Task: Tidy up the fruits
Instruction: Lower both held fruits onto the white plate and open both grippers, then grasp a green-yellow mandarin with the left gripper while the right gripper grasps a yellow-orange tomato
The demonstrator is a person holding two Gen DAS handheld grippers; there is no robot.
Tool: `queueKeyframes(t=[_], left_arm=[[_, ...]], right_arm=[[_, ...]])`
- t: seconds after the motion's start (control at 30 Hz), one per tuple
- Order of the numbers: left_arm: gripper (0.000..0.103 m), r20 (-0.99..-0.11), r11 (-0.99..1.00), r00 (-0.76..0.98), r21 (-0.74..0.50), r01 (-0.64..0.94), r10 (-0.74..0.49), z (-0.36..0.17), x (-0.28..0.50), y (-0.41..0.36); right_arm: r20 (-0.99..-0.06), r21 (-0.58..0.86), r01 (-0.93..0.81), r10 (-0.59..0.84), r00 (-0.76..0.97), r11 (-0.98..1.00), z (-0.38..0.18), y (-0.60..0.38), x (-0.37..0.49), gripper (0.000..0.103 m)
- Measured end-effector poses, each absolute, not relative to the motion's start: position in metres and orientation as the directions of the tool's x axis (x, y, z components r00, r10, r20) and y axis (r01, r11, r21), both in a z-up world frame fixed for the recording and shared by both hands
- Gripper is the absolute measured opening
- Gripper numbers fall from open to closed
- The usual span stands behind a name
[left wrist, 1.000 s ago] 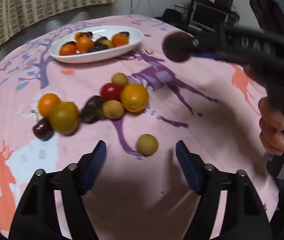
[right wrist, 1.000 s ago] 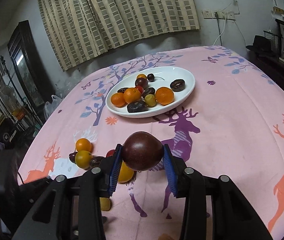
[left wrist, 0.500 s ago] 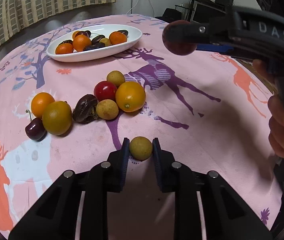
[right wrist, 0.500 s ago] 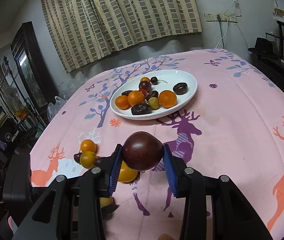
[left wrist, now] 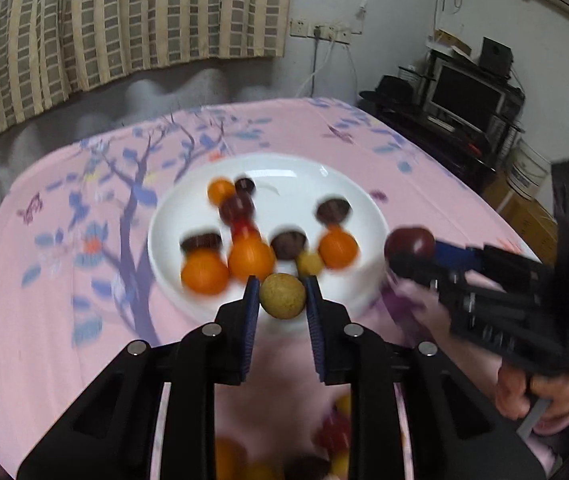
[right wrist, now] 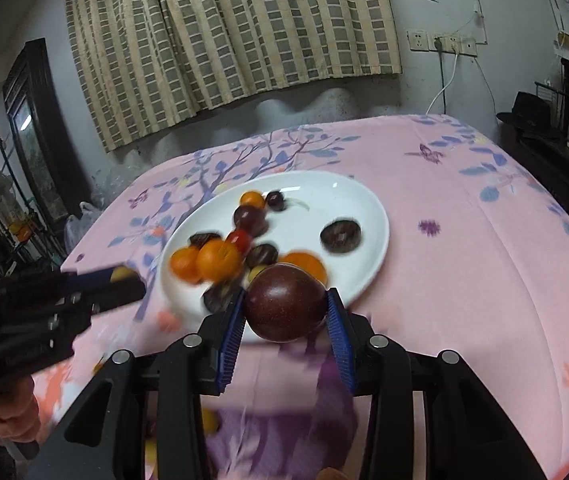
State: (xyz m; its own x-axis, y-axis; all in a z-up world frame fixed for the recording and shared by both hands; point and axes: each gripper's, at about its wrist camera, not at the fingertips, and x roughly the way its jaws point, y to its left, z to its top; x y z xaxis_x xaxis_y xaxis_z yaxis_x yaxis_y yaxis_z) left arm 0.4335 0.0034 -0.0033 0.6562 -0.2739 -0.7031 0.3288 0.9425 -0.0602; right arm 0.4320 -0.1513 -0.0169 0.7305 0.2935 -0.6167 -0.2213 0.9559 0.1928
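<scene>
My left gripper (left wrist: 282, 296) is shut on a small tan round fruit (left wrist: 282, 295), held in the air at the near rim of the white plate (left wrist: 296, 176). The plate holds several oranges, dark dates and cherries, all blurred. My right gripper (right wrist: 284, 312) is shut on a dark purple plum (right wrist: 284, 308) just before the plate's (right wrist: 368, 208) near edge. In the left wrist view the right gripper (left wrist: 408, 248) with the plum (left wrist: 410, 240) reaches in from the right. The right wrist view shows the left gripper (right wrist: 124, 280) at the left.
A pink tablecloth (right wrist: 464, 240) with trees and deer covers the table. Loose fruits (left wrist: 332, 436) lie blurred behind the left fingers, near the bottom. Checked curtains (right wrist: 224, 40) hang behind the table. A dark desk with a monitor (left wrist: 468, 96) stands at the right.
The left gripper shut on the tan fruit on the cloth, lifted it and carried it to the plate. The right gripper moved closer to the plate with the plum.
</scene>
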Motion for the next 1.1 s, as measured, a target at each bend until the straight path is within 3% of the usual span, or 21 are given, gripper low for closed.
queueKeyframes(t=[0.13, 0.17, 0.2, 0.23, 0.27, 0.33, 0.57, 0.77, 0.87, 1.1], left_arm=[[0.023, -0.727, 0.958, 0.639, -0.09, 0.272, -0.25, -0.013, 0.5, 0.002], [0.038, -0.731, 0.965, 0.639, -0.098, 0.245, -0.237, -0.017, 0.506, 0.005], [0.069, -0.738, 0.972, 0.638, -0.107, 0.211, -0.219, -0.019, 0.508, 0.008], [0.083, -0.742, 0.978, 0.64, -0.115, 0.172, -0.2, -0.018, 0.508, 0.014], [0.096, -0.728, 0.981, 0.658, -0.125, 0.149, -0.193, -0.013, 0.502, 0.022], [0.097, -0.7, 0.984, 0.691, -0.121, 0.13, -0.177, -0.002, 0.481, 0.034], [0.098, -0.725, 0.995, 0.682, -0.053, 0.081, -0.094, 0.007, 0.385, 0.069], [0.098, -0.704, 0.98, 0.694, -0.199, 0.015, -0.154, -0.022, 0.303, 0.099], [0.098, -0.724, 0.98, 0.672, -0.197, 0.014, -0.155, -0.036, 0.295, 0.1], [0.098, -0.711, 0.99, 0.694, -0.142, 0.013, -0.111, -0.033, 0.29, 0.098]], right_arm=[[-0.606, 0.13, -0.224, 0.256, 0.753, 0.966, -0.026, -0.14, 0.47, 0.042], [-0.599, 0.125, -0.229, 0.257, 0.758, 0.965, -0.028, -0.138, 0.474, 0.059], [-0.594, 0.121, -0.23, 0.256, 0.763, 0.966, -0.027, -0.137, 0.473, 0.07], [-0.59, 0.128, -0.235, 0.265, 0.763, 0.963, -0.027, -0.137, 0.468, 0.08], [-0.59, 0.14, -0.248, 0.281, 0.757, 0.959, -0.025, -0.137, 0.464, 0.08], [-0.595, 0.155, -0.28, 0.316, 0.739, 0.947, -0.02, -0.136, 0.452, 0.081], [-0.66, 0.164, -0.45, 0.437, 0.611, 0.878, -0.012, -0.118, 0.371, 0.086], [-0.726, 0.1, -0.55, 0.439, 0.53, 0.829, -0.033, -0.095, 0.32, 0.088], [-0.745, 0.078, -0.562, 0.423, 0.516, 0.823, -0.041, -0.089, 0.314, 0.088], [-0.774, 0.1, -0.565, 0.421, 0.473, 0.819, -0.055, -0.09, 0.32, 0.073]])
